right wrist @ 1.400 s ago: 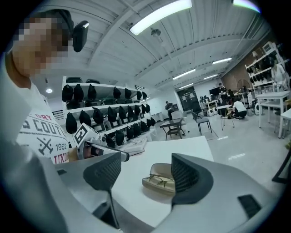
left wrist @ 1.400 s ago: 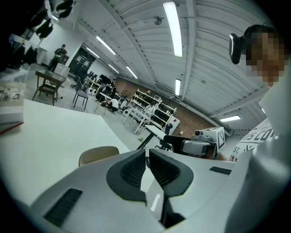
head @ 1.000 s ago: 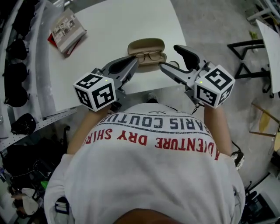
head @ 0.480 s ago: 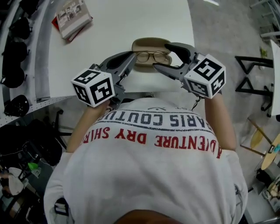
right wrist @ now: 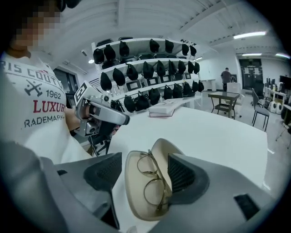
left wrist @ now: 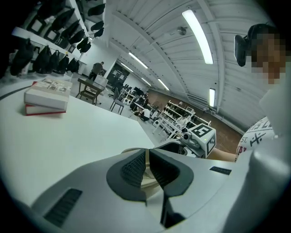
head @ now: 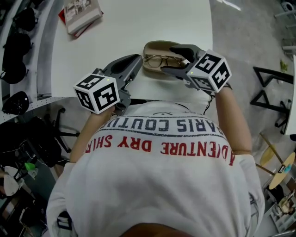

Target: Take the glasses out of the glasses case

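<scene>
An open tan glasses case (head: 155,46) lies on the white table (head: 138,23) near its front edge. Gold-rimmed glasses (head: 159,61) rest folded inside it. My right gripper (head: 169,59) is open, one jaw on each side of the case. In the right gripper view the case (right wrist: 136,200) and glasses (right wrist: 154,184) sit between the spread pads of the right gripper (right wrist: 144,175), which touch nothing. My left gripper (head: 138,59) is shut and empty, its tip just left of the case. In the left gripper view the left gripper (left wrist: 147,166) pads nearly meet.
A book (head: 83,11) lies at the table's far left corner and also shows in the right gripper view as the book (right wrist: 166,108). A rack of dark caps (right wrist: 141,68) runs along the table's left side. The table's front edge is right at the person's body.
My right gripper has moved left over the case, so its open jaws now stand on both sides of it. The left gripper has stayed by the case's left end.
</scene>
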